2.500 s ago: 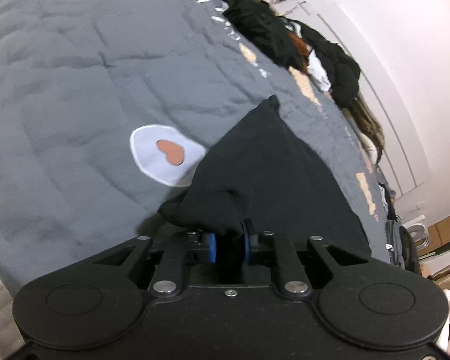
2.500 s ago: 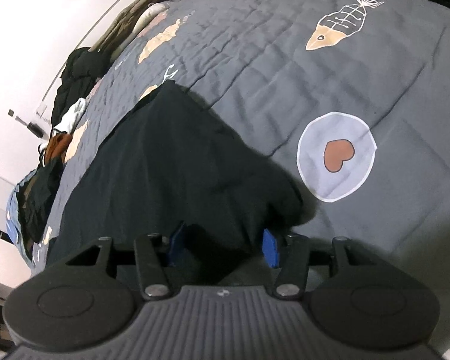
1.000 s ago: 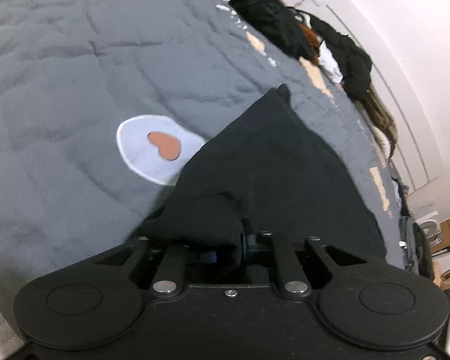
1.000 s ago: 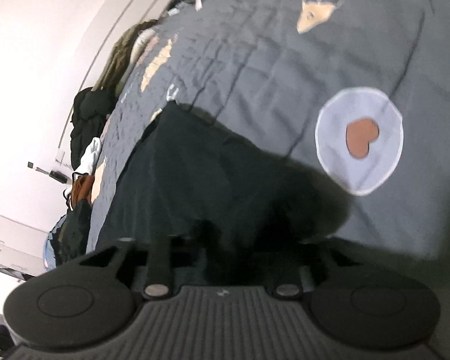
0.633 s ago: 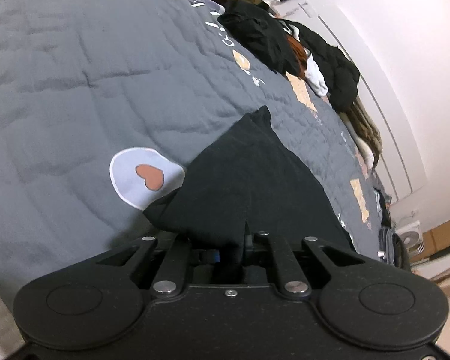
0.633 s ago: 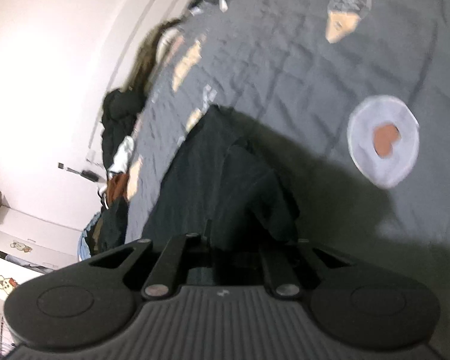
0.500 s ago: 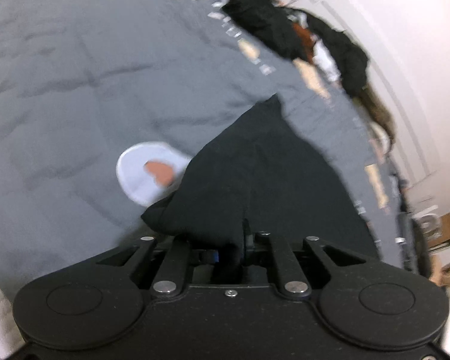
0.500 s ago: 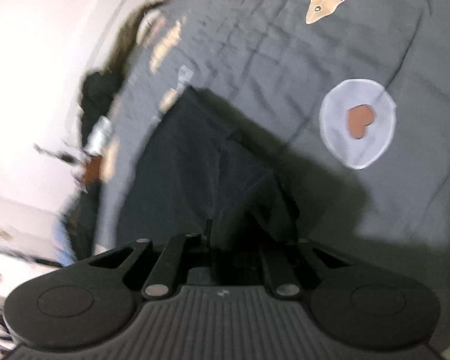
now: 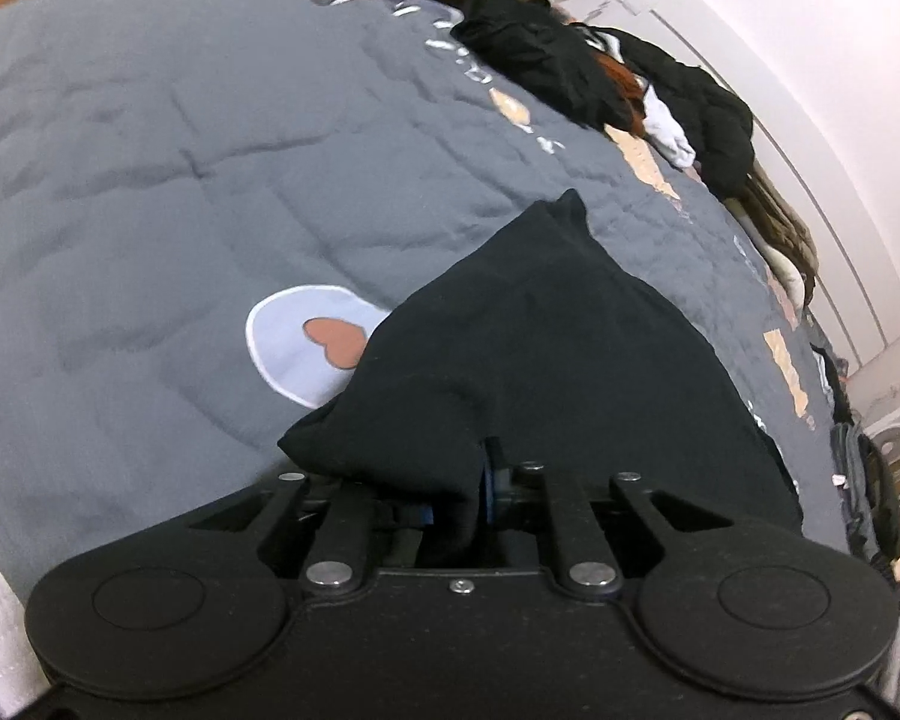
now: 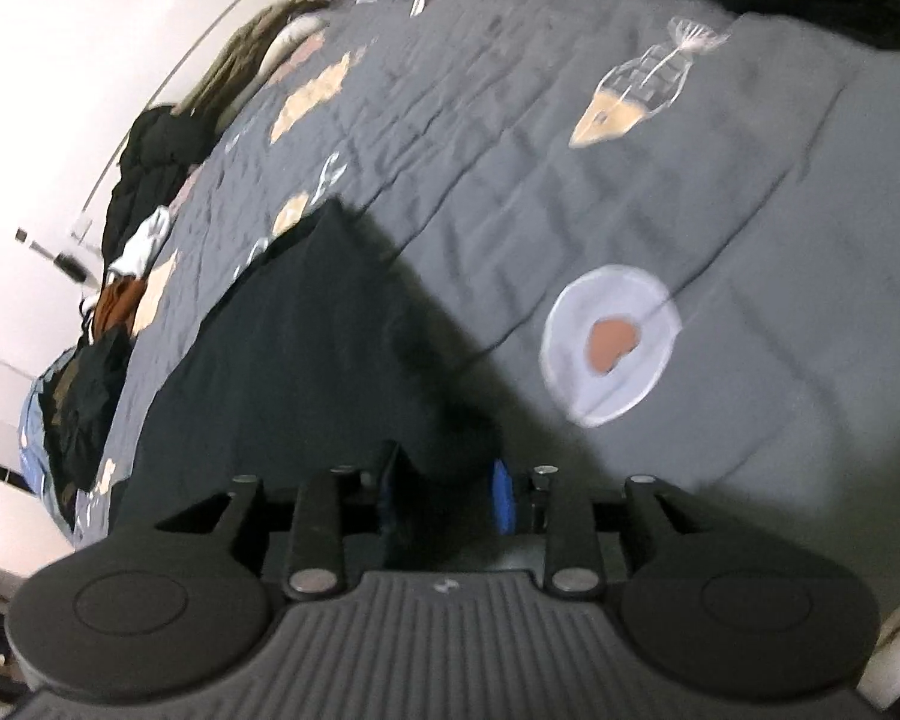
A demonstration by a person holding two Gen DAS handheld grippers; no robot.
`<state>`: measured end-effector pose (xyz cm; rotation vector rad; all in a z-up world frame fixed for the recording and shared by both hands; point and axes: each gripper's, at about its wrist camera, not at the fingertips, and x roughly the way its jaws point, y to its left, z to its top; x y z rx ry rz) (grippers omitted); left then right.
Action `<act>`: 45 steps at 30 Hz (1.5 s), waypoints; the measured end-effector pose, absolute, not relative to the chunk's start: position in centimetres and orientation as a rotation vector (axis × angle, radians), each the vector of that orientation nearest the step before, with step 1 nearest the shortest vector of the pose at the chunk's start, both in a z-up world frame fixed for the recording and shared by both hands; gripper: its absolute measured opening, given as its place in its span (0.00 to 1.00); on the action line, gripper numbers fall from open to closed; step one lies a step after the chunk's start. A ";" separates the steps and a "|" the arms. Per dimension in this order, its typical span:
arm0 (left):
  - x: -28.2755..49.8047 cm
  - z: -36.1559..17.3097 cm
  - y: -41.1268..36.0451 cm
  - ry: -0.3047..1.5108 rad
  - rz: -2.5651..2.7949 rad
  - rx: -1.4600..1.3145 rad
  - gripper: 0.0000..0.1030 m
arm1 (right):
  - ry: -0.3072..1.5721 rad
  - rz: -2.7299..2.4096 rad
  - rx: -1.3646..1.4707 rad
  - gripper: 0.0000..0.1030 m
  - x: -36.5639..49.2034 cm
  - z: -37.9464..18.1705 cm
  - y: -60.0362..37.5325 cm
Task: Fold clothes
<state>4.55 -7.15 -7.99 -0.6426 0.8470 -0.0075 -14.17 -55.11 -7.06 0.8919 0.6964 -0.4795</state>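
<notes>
Left gripper [image 9: 457,495], black with blue pads, pinches a bunched corner of the black soft cloth garment [image 9: 546,360]; its jaws stand narrow with the fabric gathered between them and spilling over the left finger. Right gripper [image 10: 447,498], black with a ribbed grey housing, has its blue pads [image 10: 501,501] set wider apart, and dark fabric lies between them, though blur and shadow keep me from telling whether the pads press on the cloth. From both grippers the garment spreads forward across the grey quilted bedspread [image 9: 150,180], lying mostly flat and narrowing to a small raised point at its far end. Just beside the garment's edge sits a pale round patch with a brown heart [image 9: 315,342] sewn on the spread; in the left wrist view the cloth covers part of that patch. Farther off on the bedspread is a fish-skeleton print [image 10: 636,90]. Along the far edge by the white wall [image 9: 810,30] lies a heap of dark clothes [image 9: 600,78] with a white piece and a rust-coloured piece among them.
</notes>
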 end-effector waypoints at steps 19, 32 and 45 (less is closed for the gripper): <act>4.3 -6.7 -9.2 0.812 0.010 -0.508 0.12 | 0.751 -0.352 0.742 0.35 -11.6 -9.1 -52.3; -0.4 0.2 -29.6 0.600 -0.437 0.145 0.11 | 0.596 -0.443 1.013 0.40 -14.3 -7.8 -57.3; -6.2 -7.6 -39.0 0.633 -0.762 0.528 0.30 | 0.590 -0.436 1.054 0.41 -15.4 -8.0 -59.4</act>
